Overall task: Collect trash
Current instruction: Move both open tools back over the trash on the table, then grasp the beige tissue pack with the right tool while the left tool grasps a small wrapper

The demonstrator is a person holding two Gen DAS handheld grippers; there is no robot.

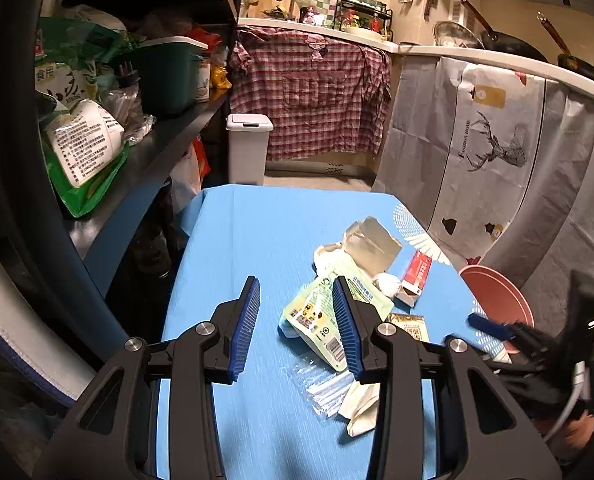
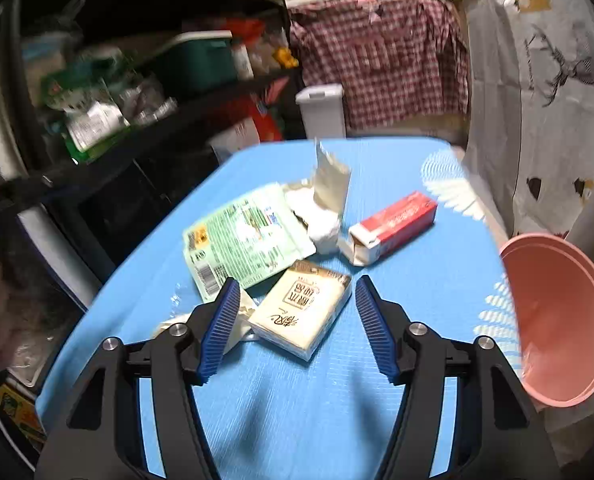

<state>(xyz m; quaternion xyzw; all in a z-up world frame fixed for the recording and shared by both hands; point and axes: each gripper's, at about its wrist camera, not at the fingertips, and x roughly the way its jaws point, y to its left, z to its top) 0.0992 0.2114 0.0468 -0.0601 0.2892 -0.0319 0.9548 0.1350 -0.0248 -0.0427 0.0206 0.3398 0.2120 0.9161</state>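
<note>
Both grippers hang over the blue table (image 2: 297, 420) with their blue-padded fingers spread wide and nothing pinched between them. The left gripper (image 1: 297, 320) hovers above bare tabletop at the near-left edge of the litter; its right finger (image 1: 347, 328) overlaps the green-and-white pouch (image 1: 317, 312) in the left wrist view, though whether it touches the pouch cannot be told. The right gripper (image 2: 295, 320) frames the cream tissue pack (image 2: 303, 314), which lies flat on the table between the two pads, apart from both; its left finger (image 2: 217, 328) sits over crumpled paper (image 2: 243, 320) and clear plastic wrap. Beyond the pack lie the green pouch (image 2: 245, 236), a torn beige carton (image 2: 331, 184) standing upright, a wad of white tissue (image 2: 325, 232) and a red-and-white box (image 2: 391, 226) with an open end flap. A pink bin (image 2: 561, 316) sits tilted at the table's right edge, its mouth facing the trash.
</note>
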